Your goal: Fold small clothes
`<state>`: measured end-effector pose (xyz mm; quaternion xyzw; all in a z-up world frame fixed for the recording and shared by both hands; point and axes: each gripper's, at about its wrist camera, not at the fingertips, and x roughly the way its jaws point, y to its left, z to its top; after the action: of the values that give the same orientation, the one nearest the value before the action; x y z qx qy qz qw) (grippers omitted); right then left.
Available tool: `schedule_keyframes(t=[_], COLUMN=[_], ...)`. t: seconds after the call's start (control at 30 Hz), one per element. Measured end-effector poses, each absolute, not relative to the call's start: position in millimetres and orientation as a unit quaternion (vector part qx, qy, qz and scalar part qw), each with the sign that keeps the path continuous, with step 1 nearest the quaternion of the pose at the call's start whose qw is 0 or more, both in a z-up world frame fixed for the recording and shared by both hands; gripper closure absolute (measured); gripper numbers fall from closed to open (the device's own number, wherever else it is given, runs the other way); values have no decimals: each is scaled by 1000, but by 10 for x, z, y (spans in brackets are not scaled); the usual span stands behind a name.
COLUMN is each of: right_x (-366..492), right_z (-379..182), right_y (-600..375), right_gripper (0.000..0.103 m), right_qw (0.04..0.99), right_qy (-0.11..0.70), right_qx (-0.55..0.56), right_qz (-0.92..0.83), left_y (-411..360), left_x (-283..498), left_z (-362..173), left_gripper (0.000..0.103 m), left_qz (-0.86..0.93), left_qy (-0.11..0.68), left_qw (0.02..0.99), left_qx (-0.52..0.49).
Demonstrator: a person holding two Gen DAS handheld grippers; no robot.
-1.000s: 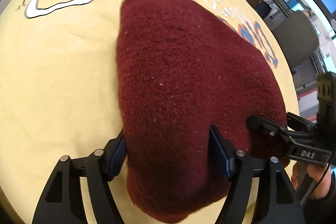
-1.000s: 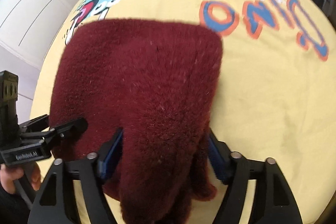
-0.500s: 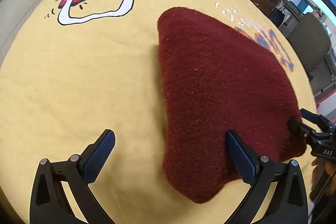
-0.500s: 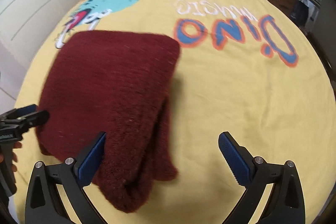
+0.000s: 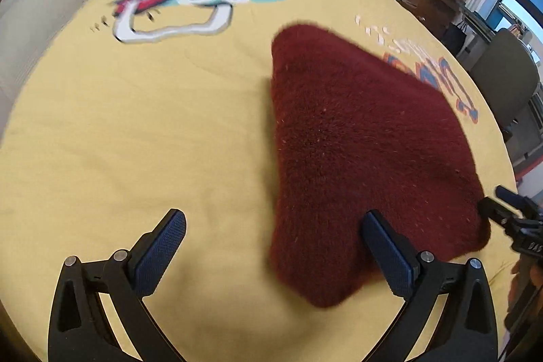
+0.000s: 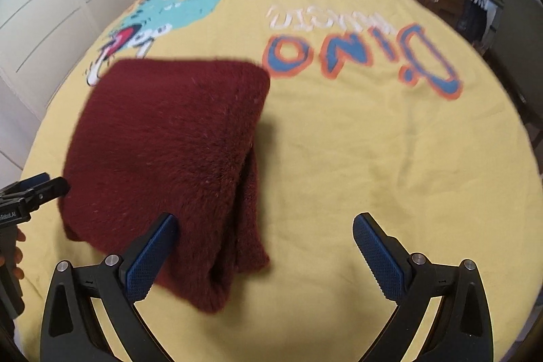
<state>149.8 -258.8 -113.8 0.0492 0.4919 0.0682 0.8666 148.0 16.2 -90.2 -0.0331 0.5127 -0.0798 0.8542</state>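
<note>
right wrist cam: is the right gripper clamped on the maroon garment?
No. The right gripper stands wide open, its pads clear of the folded maroon garment, which lies free on the yellow bedspread.

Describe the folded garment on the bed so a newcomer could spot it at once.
Start at the yellow bedspread printed with a teal cartoon dinosaur and big blue-and-orange letters. Just in front of those prints, near the bed's near edge, lies the dark red fuzzy garment, folded into a thick pad. It is the only loose, plush, single-coloured thing on the flat printed cloth.
</note>
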Motion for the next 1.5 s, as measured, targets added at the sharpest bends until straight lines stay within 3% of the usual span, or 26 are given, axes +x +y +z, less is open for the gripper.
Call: schedule_keyframes(t=[0.2, 0.43, 0.83, 1.5], right_x=[1101, 519, -43, -68], right_z=[-627, -231, -45, -23], right_y=[-2817, -3094, -3379, -3370], right_gripper=[0, 0, 0, 0], right_qw=[886, 899, 904, 903], right_qy=[459, 435, 424, 426], right_qx=[48, 55, 56, 53], right_qz=[48, 22, -8, -3], left_y=[306, 415, 422, 367], left_x=[1070, 608, 354, 333], left_z=[-364, -100, 3, -24], left_gripper=[1, 1, 1, 1], left_qz=[-52, -31, -21, -23], left_qy=[478, 475, 474, 484], left_qw=[876, 879, 880, 874], left_qx=[-14, -7, 8, 24])
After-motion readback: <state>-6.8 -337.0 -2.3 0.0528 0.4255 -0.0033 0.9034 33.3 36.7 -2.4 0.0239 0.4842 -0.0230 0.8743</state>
